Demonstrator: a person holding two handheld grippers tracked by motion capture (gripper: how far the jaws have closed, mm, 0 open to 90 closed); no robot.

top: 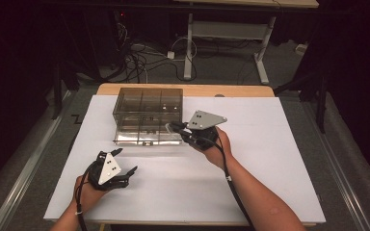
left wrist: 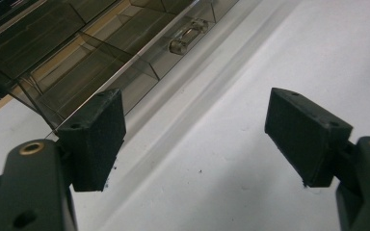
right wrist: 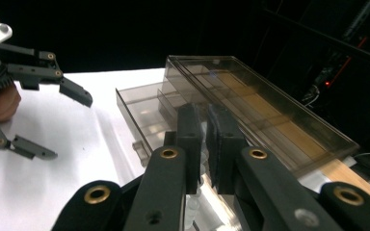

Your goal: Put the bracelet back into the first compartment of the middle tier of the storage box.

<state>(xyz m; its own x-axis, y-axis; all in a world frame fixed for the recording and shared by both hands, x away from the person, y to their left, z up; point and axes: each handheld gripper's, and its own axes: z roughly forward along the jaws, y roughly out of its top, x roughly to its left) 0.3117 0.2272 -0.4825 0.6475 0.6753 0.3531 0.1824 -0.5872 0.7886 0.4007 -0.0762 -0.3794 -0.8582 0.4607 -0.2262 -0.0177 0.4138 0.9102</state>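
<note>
We saw the box (top: 147, 115), smoky clear plastic with divided cells, sitting at the far left-centre of the white sheet (top: 270, 159), its back edge near the sheet's far edge. Its lower drawer (right wrist: 142, 115) stood pulled out a little toward us, with a clear handle (left wrist: 187, 36) on the front.

The right gripper (top: 176, 127) was at the drawer's right front corner, jaws nearly together. In the right gripper view something small and clear showed in the narrow gap between the pads (right wrist: 221, 144); we couldn't tell what it was or if it was truly pinched.

The left gripper (top: 125, 161) rested low on the sheet, near and left of the box, apart from it, jaws wide open with nothing between. In the left gripper view its pads (left wrist: 96, 139) framed bare sheet, with the drawer front beyond.

Open room: right half of the sheet was bare, and so was the strip between the grippers. The sheet's near edge lay just behind the left hand (top: 84, 192). Wood table edge (top: 188, 90) showed past the sheet's far side.

Around: a metal rail (top: 24, 163) ran along the left, floor cables (top: 139, 57) and a desk frame (top: 190, 43) beyond the table. Nothing stood between either gripper and the box.
</note>
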